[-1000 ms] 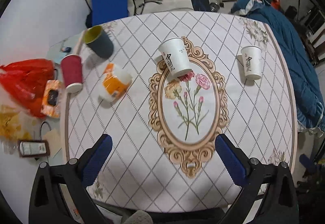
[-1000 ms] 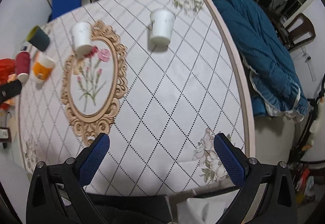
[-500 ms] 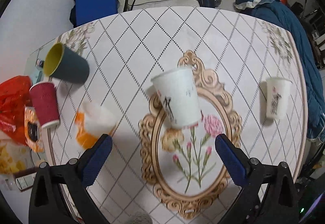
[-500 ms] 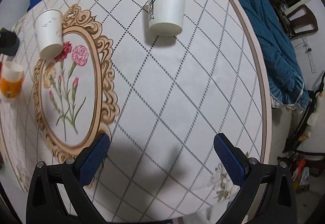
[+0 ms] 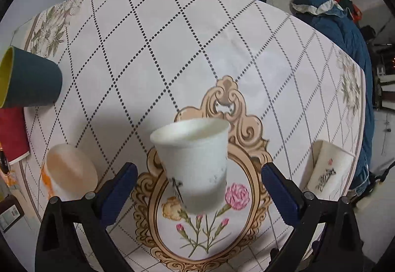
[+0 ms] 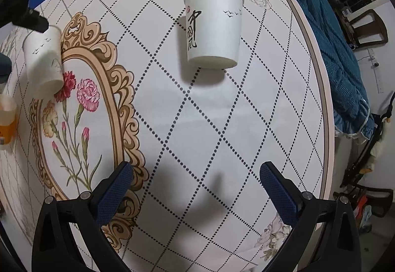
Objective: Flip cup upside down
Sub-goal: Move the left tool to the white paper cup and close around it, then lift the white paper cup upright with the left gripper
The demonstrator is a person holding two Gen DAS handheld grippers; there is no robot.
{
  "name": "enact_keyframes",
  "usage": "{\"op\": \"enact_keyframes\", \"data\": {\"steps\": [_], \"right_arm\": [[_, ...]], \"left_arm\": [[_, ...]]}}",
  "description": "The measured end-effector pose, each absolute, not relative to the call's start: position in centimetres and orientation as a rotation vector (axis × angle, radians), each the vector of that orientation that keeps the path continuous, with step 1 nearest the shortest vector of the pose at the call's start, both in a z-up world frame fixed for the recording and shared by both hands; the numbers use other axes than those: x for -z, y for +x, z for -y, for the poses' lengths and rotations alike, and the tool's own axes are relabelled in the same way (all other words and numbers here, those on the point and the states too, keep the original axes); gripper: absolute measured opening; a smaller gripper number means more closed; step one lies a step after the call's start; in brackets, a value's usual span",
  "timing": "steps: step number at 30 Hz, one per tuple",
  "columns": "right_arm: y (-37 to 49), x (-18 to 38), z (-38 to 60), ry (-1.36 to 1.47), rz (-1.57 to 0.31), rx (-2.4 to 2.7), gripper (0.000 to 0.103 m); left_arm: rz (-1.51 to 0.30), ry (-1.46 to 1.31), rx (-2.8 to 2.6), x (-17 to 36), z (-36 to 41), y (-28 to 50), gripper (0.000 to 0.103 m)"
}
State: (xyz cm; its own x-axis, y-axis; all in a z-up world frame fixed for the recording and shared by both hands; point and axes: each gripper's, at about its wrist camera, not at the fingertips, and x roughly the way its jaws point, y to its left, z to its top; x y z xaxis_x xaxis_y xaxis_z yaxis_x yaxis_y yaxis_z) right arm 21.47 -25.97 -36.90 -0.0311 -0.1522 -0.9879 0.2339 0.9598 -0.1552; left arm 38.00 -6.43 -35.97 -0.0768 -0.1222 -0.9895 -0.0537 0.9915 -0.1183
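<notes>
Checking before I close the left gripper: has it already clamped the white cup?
No, the left gripper is open, its fingers apart on either side of the white cup.

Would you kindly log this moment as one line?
left gripper: open, around white paper cup | right gripper: open, short of second cup | cups upright

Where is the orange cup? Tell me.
Left wrist view, lower left: the orange cup stands on the table just beyond the left claw, below the dark teal cup.
</notes>
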Motion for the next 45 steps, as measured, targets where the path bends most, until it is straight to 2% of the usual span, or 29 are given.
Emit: {"op": "enact_keyframes", "data": {"steps": [9, 10, 14, 15, 17, 18, 19, 29, 35, 45], "right_arm": [[22.1, 37.6, 27.2, 0.066, -1.588, 0.313, 0.103], [22.2, 37.7, 27.2, 0.066, -1.59, 0.313, 0.103], [22.2, 38.1, 27.6, 0.065, -1.594, 0.308, 0.103], [22.2, 38.3, 27.9, 0.066, -1.594, 0.307, 0.103], [22.1, 38.5, 28.0, 0.063, -1.594, 0.309, 0.103], [22.0, 38.6, 27.8, 0.064, -1.595, 0.309, 0.103], [22.0, 38.6, 27.9, 0.065, -1.597, 0.309, 0.103], [20.9, 38.3, 27.9, 0.063, -1.598, 0.324, 0.103], [20.4, 37.8, 28.0, 0.061, -1.596, 0.331, 0.103], [16.3, 36.0, 26.7, 0.063, -1.573, 0.279, 0.103]], "left_arm": [[-1.688, -0.102, 0.064, 38.4, 6.5, 37.5, 0.101], [-1.691, -0.096, 0.067, 38.6, 6.5, 37.4, 0.094], [-1.696, -0.051, 0.075, 39.7, 7.0, 37.0, 0.086], [-1.694, -0.031, 0.08, 40.0, 7.1, 36.8, 0.08], [-1.693, -0.003, 0.08, 40.6, 7.4, 36.5, 0.075], [-1.69, 0.02, 0.082, 40.9, 7.5, 36.4, 0.067], [-1.689, 0.034, 0.087, 41.2, 7.6, 36.2, 0.064], [-1.626, 0.12, 0.103, 41.5, 8.5, 36.0, 0.062], [-1.613, 0.127, 0.138, 39.5, 10.2, 35.5, 0.062], [-1.656, 0.105, 0.218, 35.1, 9.2, 26.7, 0.062]]}}
